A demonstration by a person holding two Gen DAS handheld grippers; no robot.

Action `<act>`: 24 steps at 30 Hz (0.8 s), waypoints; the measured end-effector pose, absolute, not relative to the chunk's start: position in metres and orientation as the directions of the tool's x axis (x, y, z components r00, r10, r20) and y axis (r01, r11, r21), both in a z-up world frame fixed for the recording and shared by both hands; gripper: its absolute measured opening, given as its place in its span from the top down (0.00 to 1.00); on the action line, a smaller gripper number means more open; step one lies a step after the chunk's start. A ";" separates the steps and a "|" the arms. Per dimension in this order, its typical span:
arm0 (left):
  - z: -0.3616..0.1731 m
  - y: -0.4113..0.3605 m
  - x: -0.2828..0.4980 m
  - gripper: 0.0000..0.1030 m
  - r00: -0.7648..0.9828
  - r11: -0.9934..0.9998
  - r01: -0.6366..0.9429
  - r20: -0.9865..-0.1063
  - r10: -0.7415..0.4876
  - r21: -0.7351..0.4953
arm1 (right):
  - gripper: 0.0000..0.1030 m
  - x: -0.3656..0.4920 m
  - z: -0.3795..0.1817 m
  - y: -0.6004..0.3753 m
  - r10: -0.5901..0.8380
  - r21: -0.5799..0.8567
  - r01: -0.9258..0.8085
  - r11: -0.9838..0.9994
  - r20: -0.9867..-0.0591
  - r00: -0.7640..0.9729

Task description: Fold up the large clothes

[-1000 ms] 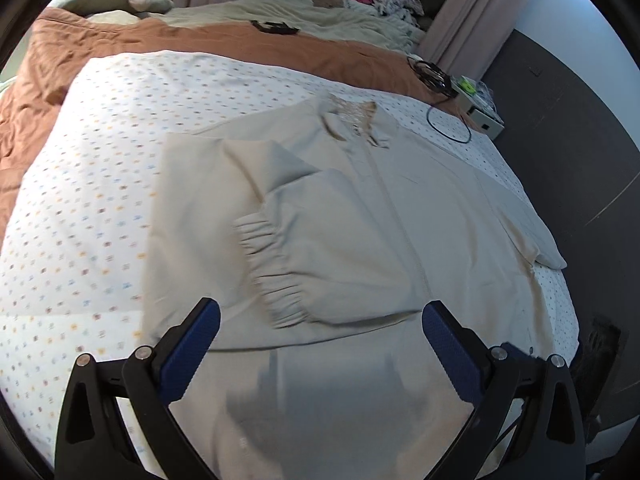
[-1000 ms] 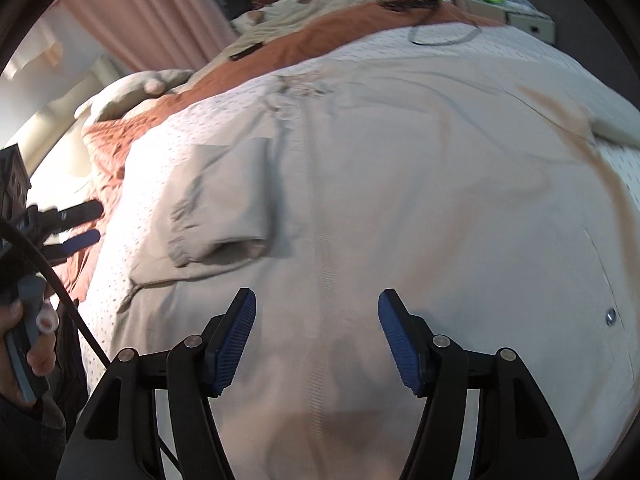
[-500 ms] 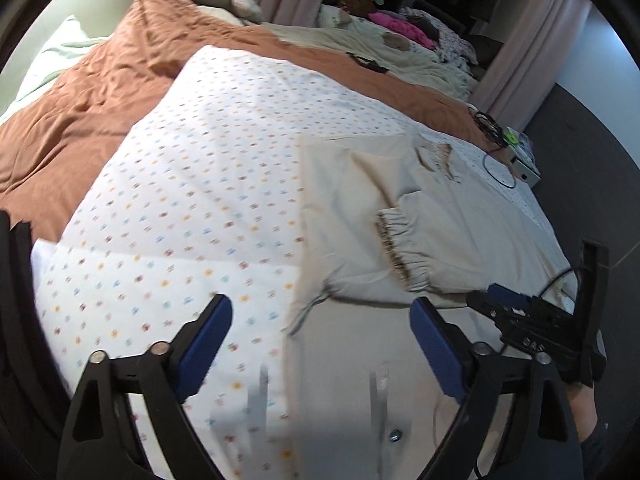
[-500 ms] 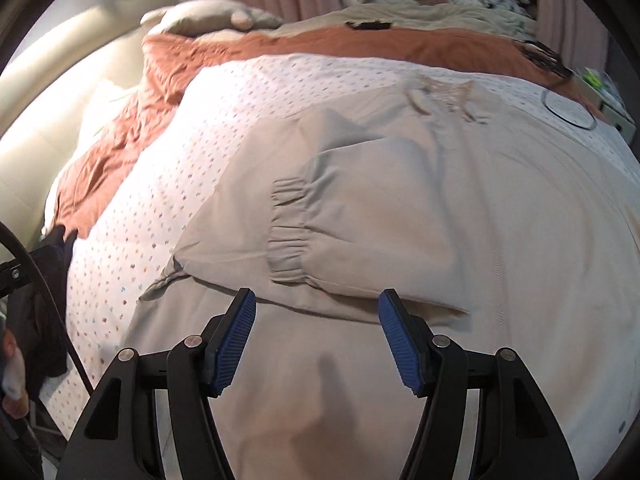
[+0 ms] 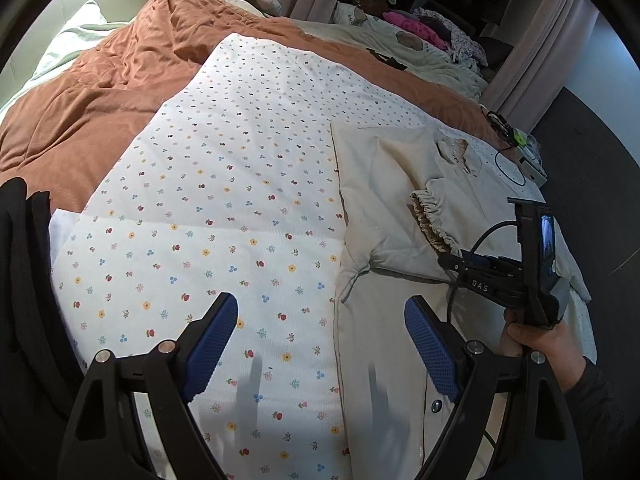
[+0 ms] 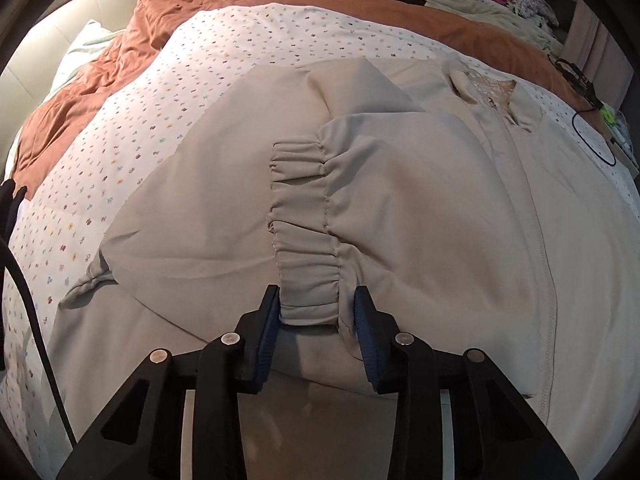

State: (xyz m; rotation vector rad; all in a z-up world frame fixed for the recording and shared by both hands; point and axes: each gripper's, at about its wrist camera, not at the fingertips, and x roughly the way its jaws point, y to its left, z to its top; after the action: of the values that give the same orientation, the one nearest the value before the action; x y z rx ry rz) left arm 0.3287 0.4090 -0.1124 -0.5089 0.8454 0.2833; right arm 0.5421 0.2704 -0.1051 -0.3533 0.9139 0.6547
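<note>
Now the bed (image 5: pixel 100 92) is taking up most of both views, with a brown cover at the far side and a dotted sheet (image 5: pixel 240 220) lying over the near part. A big beige jacket (image 6: pixel 460 240) is lying flat on the sheet, its collar pointing away and one sleeve already folded across its front.

Both hands have been moving in closer to the jacket over the last moment. The right hand-held gripper (image 6: pixel 316 312) has just been closing, and its blue pads are sitting on either side of the sleeve's gathered cuff (image 6: pixel 304 232), pinching its near end. That likely means the sleeve is about to be lifted or laid straighter.

The left hand-held gripper (image 5: pixel 320 340) is hanging wide over the jacket's left edge, holding nothing. It has been sliding over toward that side, and the sheet is filling more of its view than before.

Left of the jacket, plenty of bare sheet is lying free for moving. On the right, the jacket is reaching close to the bed's edge, with a cable (image 5: pixel 510 168) lying near the collar.
</note>
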 end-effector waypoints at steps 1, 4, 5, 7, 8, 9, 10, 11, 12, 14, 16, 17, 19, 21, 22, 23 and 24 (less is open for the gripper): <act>-0.113 0.409 0.330 0.16 0.637 0.845 -0.430 -0.770 0.035 -0.317 | 0.70 0.544 -0.099 0.263 0.383 0.003 -0.655 0.756 -0.813 0.439; -0.116 0.403 0.340 0.16 0.638 0.848 -0.419 -0.770 0.022 -0.323 | 0.71 0.553 -0.082 0.238 0.428 0.068 -0.627 0.776 -0.787 0.444; -0.116 0.400 0.344 0.16 0.637 0.851 -0.414 -0.770 0.018 -0.323 | 0.71 0.556 -0.076 0.231 0.436 0.076 -0.621 0.780 -0.778 0.453; -0.119 0.394 0.352 0.16 0.634 0.858 -0.402 -0.773 0.010 -0.319 | 0.72 0.561 -0.062 0.213 0.442 0.073 -0.607 0.791 -0.755 0.485; -0.120 0.391 0.355 0.16 0.631 0.862 -0.398 -0.775 0.007 -0.316 | 0.73 0.564 -0.057 0.206 0.443 0.074 -0.600 0.797 -0.747 0.496; -0.122 0.389 0.358 0.16 0.629 0.864 -0.395 -0.778 0.005 -0.313 | 0.74 0.568 -0.050 0.195 0.445 0.081 -0.587 0.805 -0.738 0.508; -0.124 0.387 0.361 0.16 0.626 0.865 -0.393 -0.780 0.002 -0.313 | 0.96 0.570 -0.045 0.185 0.443 0.086 -0.574 0.814 -0.732 0.518; -0.126 0.385 0.364 0.16 0.622 0.865 -0.392 -0.783 -0.002 -0.313 | 0.96 0.575 -0.040 0.173 0.434 0.094 -0.552 0.828 -0.731 0.527; -0.128 0.384 0.368 0.16 0.619 0.865 -0.392 -0.785 -0.004 -0.314 | 0.96 0.577 -0.036 0.158 0.435 0.108 -0.534 0.839 -0.722 0.537; -0.131 0.381 0.374 0.18 0.613 0.867 -0.389 -0.790 -0.008 -0.311 | 0.96 0.584 -0.028 0.136 0.409 0.096 -0.493 0.865 -0.705 0.580; -0.134 0.378 0.381 0.21 0.602 0.870 -0.387 -0.799 -0.013 -0.306 | 0.96 0.591 -0.025 0.116 0.389 0.100 -0.456 0.884 -0.698 0.601; -0.136 0.377 0.385 0.21 0.595 0.871 -0.387 -0.803 -0.014 -0.302 | 0.96 0.596 -0.026 0.104 0.379 0.107 -0.436 0.894 -0.701 0.604; -0.137 0.375 0.390 0.21 0.587 0.875 -0.387 -0.810 -0.009 -0.291 | 0.96 0.602 -0.030 0.084 0.344 0.106 -0.390 0.915 -0.711 0.613; -0.140 0.374 0.395 0.21 0.578 0.880 -0.387 -0.816 -0.003 -0.277 | 0.93 0.612 -0.037 0.064 0.312 0.128 -0.327 0.936 -0.729 0.609; -0.141 0.374 0.397 0.21 0.574 0.882 -0.387 -0.819 0.002 -0.270 | 0.92 0.617 -0.040 0.056 0.312 0.157 -0.296 0.942 -0.737 0.600; -0.143 0.373 0.400 0.21 0.568 0.884 -0.388 -0.823 0.007 -0.260 | 0.91 0.622 -0.044 0.044 0.323 0.199 -0.268 0.943 -0.743 0.586; -0.145 0.373 0.402 0.21 0.561 0.887 -0.389 -0.827 0.012 -0.251 | 0.90 0.626 -0.049 0.034 0.334 0.230 -0.248 0.941 -0.747 0.575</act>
State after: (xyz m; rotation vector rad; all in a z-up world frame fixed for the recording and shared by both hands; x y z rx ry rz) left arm 0.4021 0.3727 -0.1450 -0.4361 0.9524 0.2447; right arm 0.6257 0.0345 -0.0489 0.1035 0.8958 0.3416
